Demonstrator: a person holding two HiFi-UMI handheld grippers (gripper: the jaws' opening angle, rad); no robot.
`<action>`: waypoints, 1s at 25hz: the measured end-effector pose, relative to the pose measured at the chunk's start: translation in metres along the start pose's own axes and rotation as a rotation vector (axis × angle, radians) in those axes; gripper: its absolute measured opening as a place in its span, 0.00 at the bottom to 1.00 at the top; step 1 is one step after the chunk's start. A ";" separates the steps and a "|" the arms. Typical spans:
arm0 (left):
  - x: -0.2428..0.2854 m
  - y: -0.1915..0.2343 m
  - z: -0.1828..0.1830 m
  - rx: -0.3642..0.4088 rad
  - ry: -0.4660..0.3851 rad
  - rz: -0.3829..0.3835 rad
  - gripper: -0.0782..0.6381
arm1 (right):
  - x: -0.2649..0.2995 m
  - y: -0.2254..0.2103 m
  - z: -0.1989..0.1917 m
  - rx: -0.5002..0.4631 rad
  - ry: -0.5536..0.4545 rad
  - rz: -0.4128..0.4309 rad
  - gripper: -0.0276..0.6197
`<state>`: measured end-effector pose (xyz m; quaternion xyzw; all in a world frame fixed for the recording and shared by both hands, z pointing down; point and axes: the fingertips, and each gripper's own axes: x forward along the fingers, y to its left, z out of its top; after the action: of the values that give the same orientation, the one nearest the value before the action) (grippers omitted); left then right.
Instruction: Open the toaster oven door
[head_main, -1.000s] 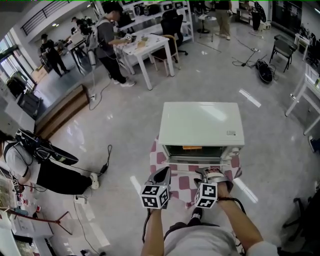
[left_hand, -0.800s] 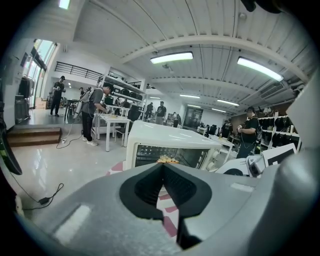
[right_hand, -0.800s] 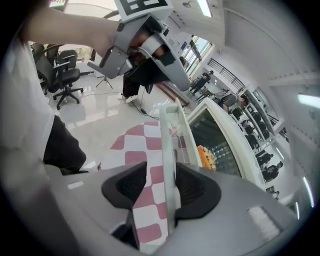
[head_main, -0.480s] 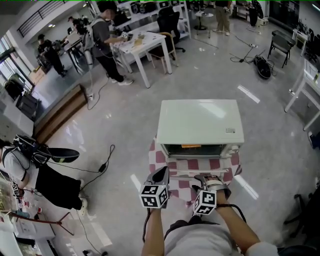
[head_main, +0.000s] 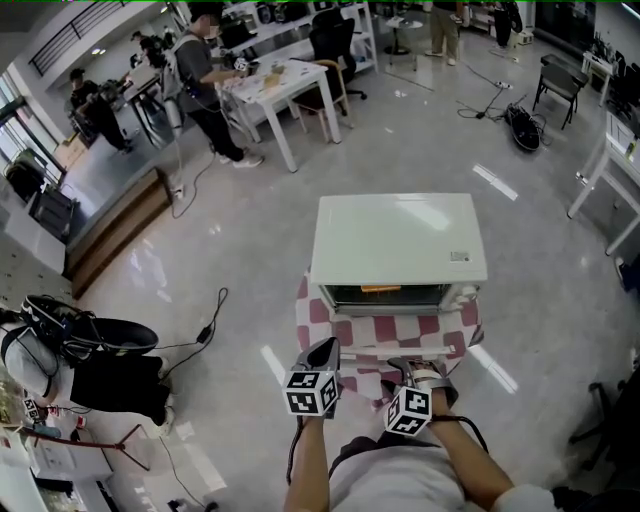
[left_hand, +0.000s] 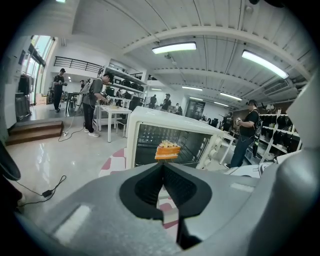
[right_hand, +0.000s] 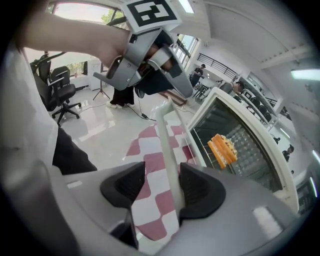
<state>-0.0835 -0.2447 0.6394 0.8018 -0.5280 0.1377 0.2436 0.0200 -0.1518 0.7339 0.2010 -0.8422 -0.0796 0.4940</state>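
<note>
A white toaster oven (head_main: 400, 240) stands on a red-and-white checked cloth (head_main: 312, 312). Its glass door hangs open, dropped toward me, and an orange layered slice (right_hand: 221, 150) lies on the rack inside. My right gripper (head_main: 425, 372) is at the door's front edge. In the right gripper view the white door handle (right_hand: 167, 145) runs between its jaws (right_hand: 162, 175), close to the right-hand pad. Those jaws have just been opening and do not squeeze the handle. My left gripper (head_main: 325, 350) hovers left of it, shut and empty, pointing at the oven mouth (left_hand: 165, 145).
The small clothed table stands on a glossy grey floor. A cable (head_main: 205, 325) trails at the left. White tables (head_main: 290, 85), chairs and several people are far behind the oven. My own legs are just below the grippers.
Both grippers have sunk toward me in the head view. The door's handle edge has come down and nearer with the right gripper.
</note>
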 end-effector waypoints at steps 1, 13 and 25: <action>0.000 0.000 -0.001 -0.001 0.004 0.001 0.12 | 0.000 0.002 0.000 0.009 -0.003 0.000 0.36; 0.003 -0.001 -0.014 -0.001 0.040 -0.009 0.12 | -0.005 0.016 -0.004 0.253 -0.126 0.023 0.36; -0.002 -0.002 -0.037 -0.003 0.086 -0.012 0.12 | -0.010 0.013 -0.019 0.661 -0.401 0.031 0.25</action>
<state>-0.0810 -0.2221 0.6692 0.7979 -0.5123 0.1698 0.2684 0.0367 -0.1344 0.7398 0.3169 -0.9053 0.1659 0.2292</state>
